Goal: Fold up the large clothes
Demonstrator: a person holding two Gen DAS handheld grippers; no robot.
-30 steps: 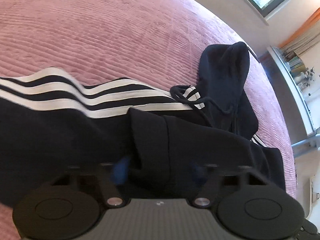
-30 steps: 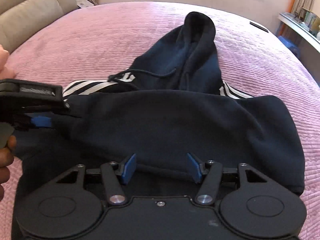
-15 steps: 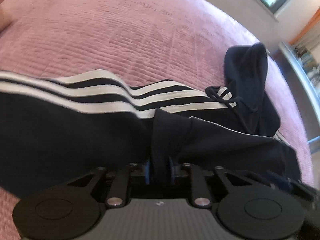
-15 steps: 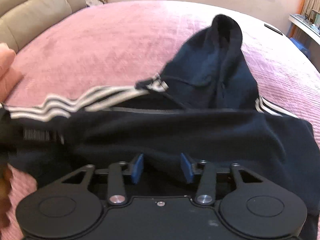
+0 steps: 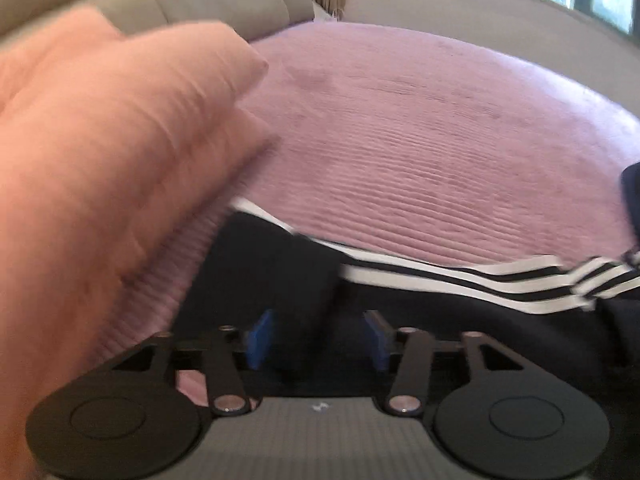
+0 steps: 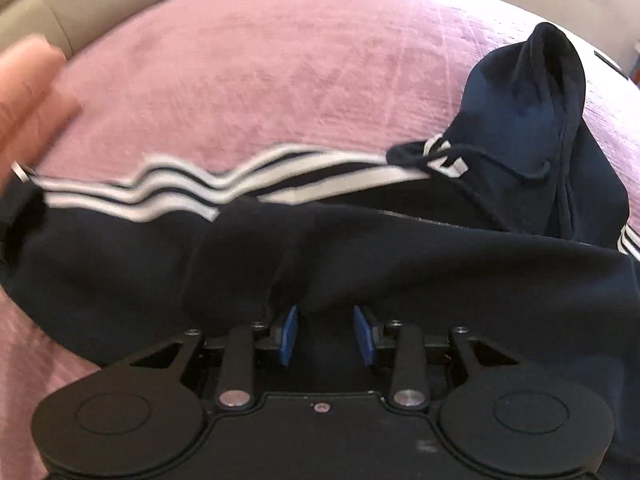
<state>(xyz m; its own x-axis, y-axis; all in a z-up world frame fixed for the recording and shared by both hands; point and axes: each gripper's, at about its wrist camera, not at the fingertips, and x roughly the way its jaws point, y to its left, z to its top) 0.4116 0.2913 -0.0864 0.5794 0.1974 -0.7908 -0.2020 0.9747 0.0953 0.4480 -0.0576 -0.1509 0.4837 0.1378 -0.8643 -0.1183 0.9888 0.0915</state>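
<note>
Both claws are being held low over a dark hoodie (image 6: 360,248) spread across the pink bed (image 6: 280,80). Left claw (image 5: 316,340) is being kept wide, dark cloth lying between its blue pads but not pinched. Right claw (image 6: 326,334) is being held narrower, a ridge of fabric rising between its pads; whether it is being gripped cannot be told. A fold of the body is judged to be in hand. Next, firm pinches on the hem are being called for, away from the striped sleeve (image 6: 180,188)
</note>
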